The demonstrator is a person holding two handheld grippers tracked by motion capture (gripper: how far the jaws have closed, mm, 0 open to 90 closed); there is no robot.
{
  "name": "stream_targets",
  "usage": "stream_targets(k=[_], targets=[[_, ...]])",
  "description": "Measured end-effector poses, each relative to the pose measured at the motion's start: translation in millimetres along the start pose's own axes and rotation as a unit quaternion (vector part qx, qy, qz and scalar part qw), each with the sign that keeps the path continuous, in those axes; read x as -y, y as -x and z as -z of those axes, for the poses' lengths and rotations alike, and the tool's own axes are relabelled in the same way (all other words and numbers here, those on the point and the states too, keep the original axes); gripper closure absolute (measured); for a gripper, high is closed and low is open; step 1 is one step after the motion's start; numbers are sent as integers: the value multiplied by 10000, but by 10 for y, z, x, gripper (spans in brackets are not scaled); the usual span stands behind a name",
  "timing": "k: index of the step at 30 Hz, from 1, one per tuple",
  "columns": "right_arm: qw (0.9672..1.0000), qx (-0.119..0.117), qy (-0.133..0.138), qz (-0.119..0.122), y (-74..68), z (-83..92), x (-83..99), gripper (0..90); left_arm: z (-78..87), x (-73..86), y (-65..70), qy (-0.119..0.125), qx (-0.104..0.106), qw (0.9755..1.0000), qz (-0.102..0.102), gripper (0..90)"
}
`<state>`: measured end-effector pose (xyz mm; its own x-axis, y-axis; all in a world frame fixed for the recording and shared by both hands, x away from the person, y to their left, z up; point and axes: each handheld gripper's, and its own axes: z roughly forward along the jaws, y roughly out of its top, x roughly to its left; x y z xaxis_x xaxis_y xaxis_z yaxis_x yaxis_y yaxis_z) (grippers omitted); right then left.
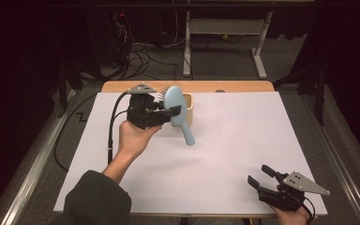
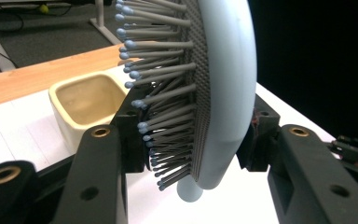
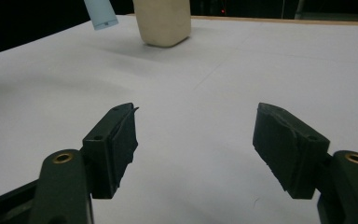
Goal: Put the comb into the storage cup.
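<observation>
High view: my left gripper [image 1: 172, 111] clamps the head of the blue hairbrush [image 1: 178, 110] above the table.

The handle hangs down and toward me, the cream cup [image 1: 189, 108] stands just behind; my right gripper [image 1: 262, 176] rests gaping, well apart.

Hairbrush [image 1: 177, 110] hangs just before the cup [image 1: 188, 107], above the table [image 1: 243, 140].
</observation>
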<state>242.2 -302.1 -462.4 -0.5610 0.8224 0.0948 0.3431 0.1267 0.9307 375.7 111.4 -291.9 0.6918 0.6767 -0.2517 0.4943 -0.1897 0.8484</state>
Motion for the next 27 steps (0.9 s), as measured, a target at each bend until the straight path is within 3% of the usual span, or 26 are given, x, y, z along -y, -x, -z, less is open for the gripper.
stream_targets(k=[27], targets=[[9999,31,62,158,7,-48,-7,307,-80,-415,-125,38,-309,9995,-4,539]])
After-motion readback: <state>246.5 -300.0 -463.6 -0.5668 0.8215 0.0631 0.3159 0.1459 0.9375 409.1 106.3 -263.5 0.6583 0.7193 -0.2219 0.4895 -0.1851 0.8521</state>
